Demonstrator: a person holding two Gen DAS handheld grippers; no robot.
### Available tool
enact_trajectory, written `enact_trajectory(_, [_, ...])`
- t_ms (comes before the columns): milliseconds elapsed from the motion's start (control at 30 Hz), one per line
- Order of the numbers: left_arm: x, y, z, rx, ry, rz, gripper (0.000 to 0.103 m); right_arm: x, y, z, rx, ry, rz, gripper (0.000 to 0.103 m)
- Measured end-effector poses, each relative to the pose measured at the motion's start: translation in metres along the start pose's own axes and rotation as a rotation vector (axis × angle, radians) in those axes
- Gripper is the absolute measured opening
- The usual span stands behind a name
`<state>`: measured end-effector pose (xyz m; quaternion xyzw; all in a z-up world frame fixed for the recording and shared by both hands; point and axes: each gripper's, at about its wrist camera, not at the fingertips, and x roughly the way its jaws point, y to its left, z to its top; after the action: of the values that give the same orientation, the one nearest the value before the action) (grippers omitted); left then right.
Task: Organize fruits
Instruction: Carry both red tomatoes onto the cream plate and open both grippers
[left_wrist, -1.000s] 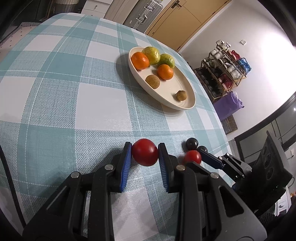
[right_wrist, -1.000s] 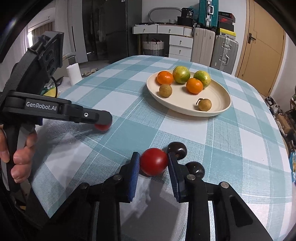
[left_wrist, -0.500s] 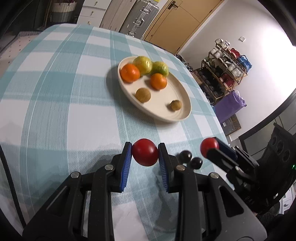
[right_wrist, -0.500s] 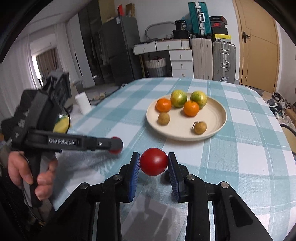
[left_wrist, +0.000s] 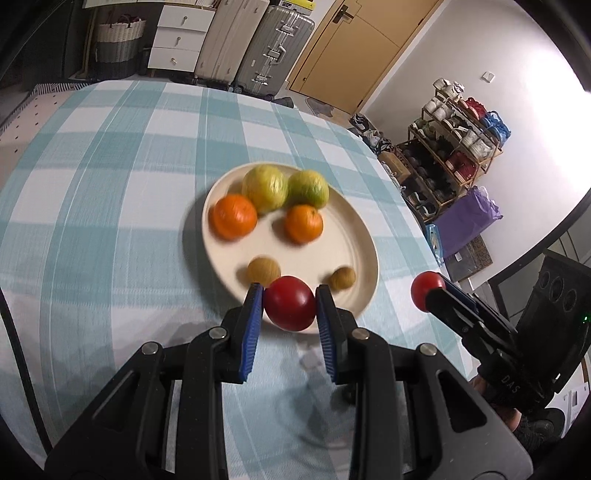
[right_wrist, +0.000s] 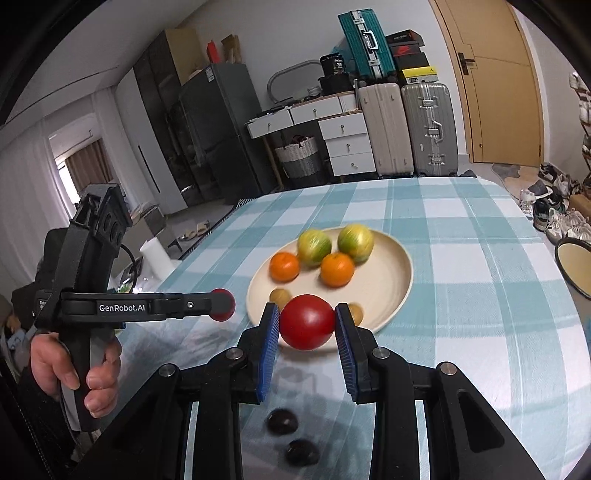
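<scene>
Bench (left_wrist: 110, 236) in teal-and-white check carries round cream plate (left_wrist: 364, 243); left tongs (left_wrist: 290, 308) and right tongs (right_wrist: 307, 323) each clamp one glossy red tomato (left_wrist: 290, 302) (right_wrist: 307, 320) above its near rim. Likely soft, slippery: grip mid-girth, lightly

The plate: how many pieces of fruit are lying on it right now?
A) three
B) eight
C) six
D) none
C: the plate holds two orange fruits, two yellow-green ones and two small brown ones; the red fruits are clamped in the jaws of the left gripper and right gripper, above the table.
</scene>
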<state>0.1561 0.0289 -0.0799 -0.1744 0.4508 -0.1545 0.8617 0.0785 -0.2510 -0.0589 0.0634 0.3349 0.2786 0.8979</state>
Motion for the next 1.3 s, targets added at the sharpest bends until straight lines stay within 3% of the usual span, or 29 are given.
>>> enact_trajectory(200, [0.026,-0.009,0.030,0.029,0.020,0.038,0.026,0.015,-0.019,0.022,0.011,0.003,0.003,0.031])
enact_trajectory(567, [0.069,-0.009,0.063,0.027,0.051,0.044,0.026,0.066,-0.047,0.051,0.046,0.058,-0.014,0.031])
enact_trajectory(1300, [0.095,0.001,0.073,-0.026,0.074,0.042,0.026,0.117,-0.069,0.052,0.143,0.116,-0.040,0.031])
